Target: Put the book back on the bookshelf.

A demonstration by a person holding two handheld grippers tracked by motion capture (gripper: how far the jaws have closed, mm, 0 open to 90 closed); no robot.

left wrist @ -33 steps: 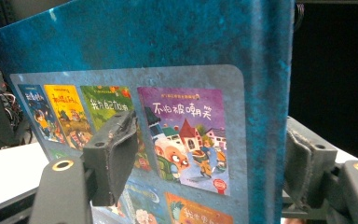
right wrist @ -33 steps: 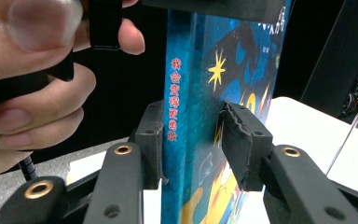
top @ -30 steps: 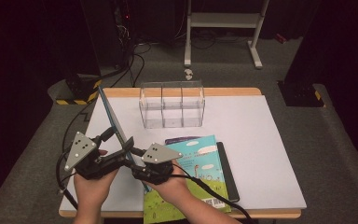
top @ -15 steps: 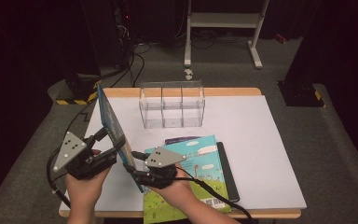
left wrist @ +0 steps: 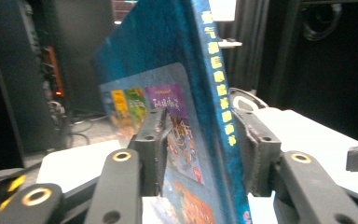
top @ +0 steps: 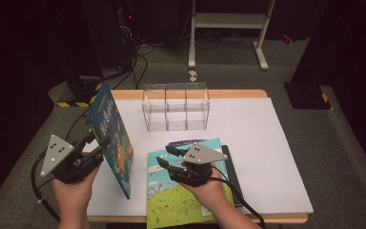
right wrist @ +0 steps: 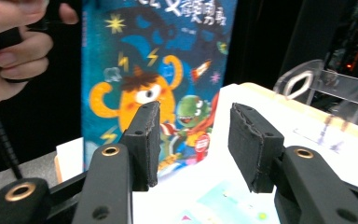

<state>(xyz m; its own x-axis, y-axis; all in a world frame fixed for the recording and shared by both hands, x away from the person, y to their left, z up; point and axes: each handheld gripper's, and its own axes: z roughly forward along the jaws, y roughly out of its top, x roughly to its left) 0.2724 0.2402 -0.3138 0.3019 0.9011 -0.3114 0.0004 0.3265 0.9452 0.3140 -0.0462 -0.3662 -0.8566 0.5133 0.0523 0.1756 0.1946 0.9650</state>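
Now the left tongs (top: pixel 93 145) are gripping the blue book (top: pixel 110 138) and holding it up on its edge at the left side of the table (top: pixel 276 157). In the left gripper view the blue book (left wrist: pixel 186 107) is sitting between the two black jaws, which have just been closing on it, and the pads are pressing on its covers. The right tongs (top: pixel 167 156) are hanging half open with nothing in them, just over the green book (top: pixel 171 200) that is lying flat near the front edge. In the right gripper view the right tongs (right wrist: pixel 193 140) are pointing at the blue book's (right wrist: pixel 154 70) cover. A clear box (top: pixel 175 107) is standing farther back.
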